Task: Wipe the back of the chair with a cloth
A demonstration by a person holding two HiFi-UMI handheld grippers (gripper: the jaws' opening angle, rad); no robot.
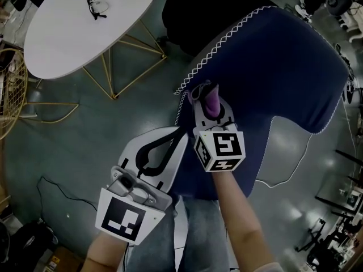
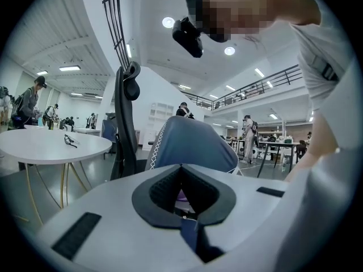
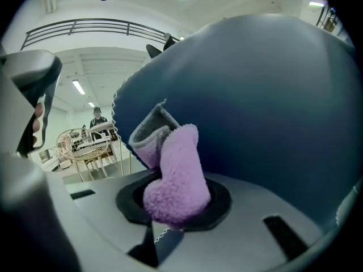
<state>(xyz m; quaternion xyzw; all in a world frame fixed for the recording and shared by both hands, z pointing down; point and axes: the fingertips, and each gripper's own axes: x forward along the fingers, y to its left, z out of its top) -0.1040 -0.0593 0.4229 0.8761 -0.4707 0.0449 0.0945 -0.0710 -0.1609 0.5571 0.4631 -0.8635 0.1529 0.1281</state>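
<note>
The navy chair back [image 1: 272, 67] with white zigzag stitching along its edge fills the upper right of the head view. My right gripper [image 1: 205, 93] is shut on a fluffy purple cloth [image 1: 211, 104], which rests against the chair back near that stitched edge. In the right gripper view the cloth [image 3: 176, 174] sticks up out of the jaws against the blue fabric [image 3: 255, 95]. My left gripper [image 1: 181, 131] hangs lower left beside the chair, shut with nothing between its pads. From the left gripper view the chair back [image 2: 193, 143] lies just beyond the closed jaws.
A round white table [image 1: 68, 33] on gold wire legs stands at the upper left with glasses [image 1: 95, 3] on it. A wicker chair [image 1: 8, 89] is at the left edge, a cable [image 1: 57, 188] on the floor. A black office chair [image 2: 125, 123] stands behind.
</note>
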